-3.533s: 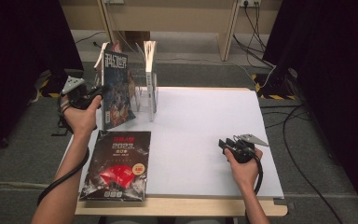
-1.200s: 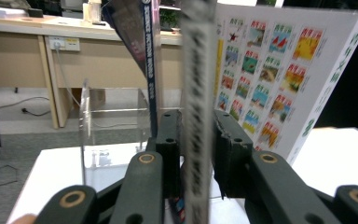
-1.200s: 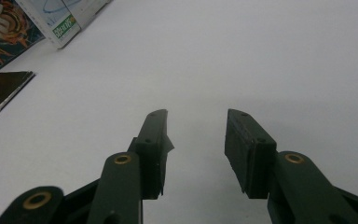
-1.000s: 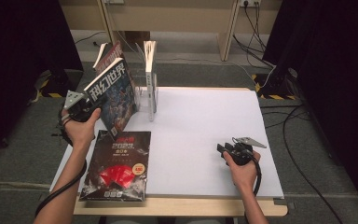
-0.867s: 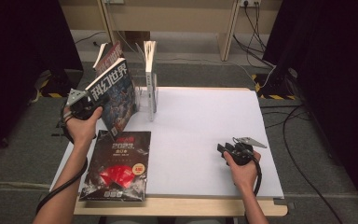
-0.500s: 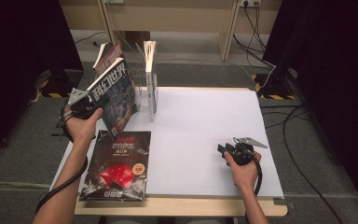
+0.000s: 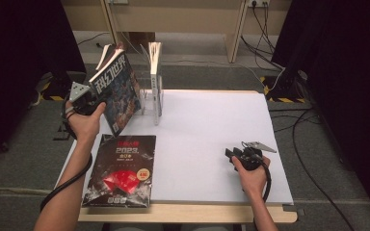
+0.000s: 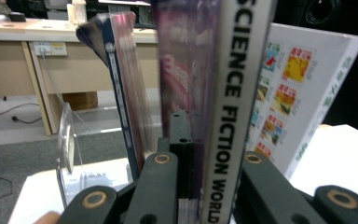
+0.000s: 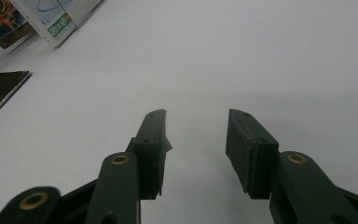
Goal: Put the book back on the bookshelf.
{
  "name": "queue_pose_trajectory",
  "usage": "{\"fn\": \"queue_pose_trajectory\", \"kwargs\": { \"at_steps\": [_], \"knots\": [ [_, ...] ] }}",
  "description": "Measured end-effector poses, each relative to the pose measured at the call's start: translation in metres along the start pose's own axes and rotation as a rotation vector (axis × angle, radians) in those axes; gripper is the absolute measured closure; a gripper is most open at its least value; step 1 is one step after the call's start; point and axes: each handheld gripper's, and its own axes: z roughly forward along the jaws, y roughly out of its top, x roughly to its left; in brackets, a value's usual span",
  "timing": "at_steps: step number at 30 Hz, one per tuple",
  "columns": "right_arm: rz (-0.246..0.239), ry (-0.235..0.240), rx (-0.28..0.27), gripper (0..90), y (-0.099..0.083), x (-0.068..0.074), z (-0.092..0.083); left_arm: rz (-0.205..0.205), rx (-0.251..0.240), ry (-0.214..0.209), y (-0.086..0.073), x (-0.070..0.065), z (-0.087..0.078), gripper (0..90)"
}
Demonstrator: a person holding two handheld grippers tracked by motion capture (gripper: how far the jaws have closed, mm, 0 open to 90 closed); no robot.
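The left gripper [image 7: 87,102] jaws have just been closing and are now clamping the science-fiction magazine [image 7: 117,91] (tilted, upper left), lifted clear for moving; the right gripper [image 7: 237,155] is resting agape on the counter [image 7: 212,130].

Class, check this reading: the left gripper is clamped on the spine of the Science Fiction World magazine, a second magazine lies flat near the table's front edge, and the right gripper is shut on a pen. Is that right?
Not quite. The right gripper holds nothing: the right gripper view shows its jaws apart over the bare white table. The left gripper does clamp the Science Fiction World magazine, and the second magazine does lie flat at the front edge.
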Motion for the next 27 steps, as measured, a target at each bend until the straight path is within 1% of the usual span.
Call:
{"fn": "queue_pose_trajectory", "kwargs": {
  "at_steps": [7,8,13,14,18,23,26,27],
  "knots": [
    [0.006,0.000,-0.004,58.2,0.000,0.000,-0.001,-0.008,-0.007,0.010,0.007,-0.001,0.011,82.5],
    [-0.004,-0.004,-0.008,58.3,0.000,-0.001,-0.001,-0.005,-0.008,0.013,0.007,-0.001,0.012,82.5],
    [0.004,-0.004,-0.015,58.3,0.001,0.000,-0.002,-0.007,-0.023,0.026,0.008,-0.002,0.015,82.5],
    [-0.007,-0.009,-0.018,58.3,0.001,-0.001,-0.002,-0.007,-0.025,0.027,0.008,-0.002,0.015,82.5],
    [-0.002,-0.007,-0.019,58.3,0.001,0.000,-0.002,-0.008,-0.031,0.031,0.008,-0.002,0.018,82.5],
    [-0.001,-0.007,-0.019,58.3,0.001,0.000,-0.002,-0.025,-0.039,0.036,0.009,-0.003,0.023,82.5],
    [-0.007,-0.011,-0.019,58.3,0.001,-0.001,-0.002,-0.027,-0.035,0.039,0.009,-0.004,0.027,82.5],
    [0.008,-0.007,-0.015,58.3,0.000,0.000,-0.002,-0.028,-0.034,0.040,0.009,-0.004,0.028,82.5]
  ]
}}
